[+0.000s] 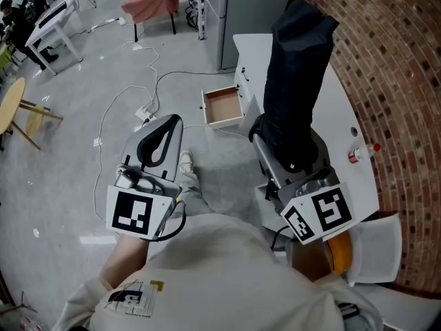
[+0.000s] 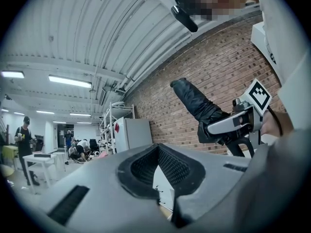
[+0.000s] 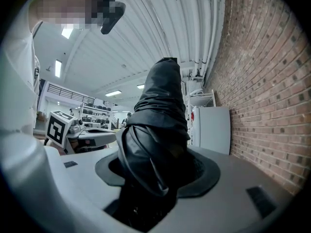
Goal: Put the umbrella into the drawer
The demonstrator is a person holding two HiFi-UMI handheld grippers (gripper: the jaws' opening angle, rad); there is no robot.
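Observation:
A folded black umbrella (image 1: pixel 296 74) stands up out of my right gripper (image 1: pixel 289 154), which is shut on its lower end. In the right gripper view the umbrella (image 3: pixel 160 125) fills the space between the jaws of the right gripper (image 3: pixel 155 178). My left gripper (image 1: pixel 173 124) is held out at the left with its jaws together and nothing in them. In its own view the left gripper (image 2: pixel 163 178) shows only its closed pads. A small white cabinet (image 1: pixel 247 67) stands ahead on the floor. Its drawer (image 1: pixel 222 107) is pulled open, with a bare brown inside.
A white table (image 1: pixel 344 116) runs along the brick wall (image 1: pixel 393 61) at right, with a red-capped bottle (image 1: pixel 362 152) on it. Cables and a power strip (image 1: pixel 146 112) lie on the grey floor. A pink chair (image 1: pixel 153 2) and a round yellow table (image 1: pixel 10 105) stand farther off.

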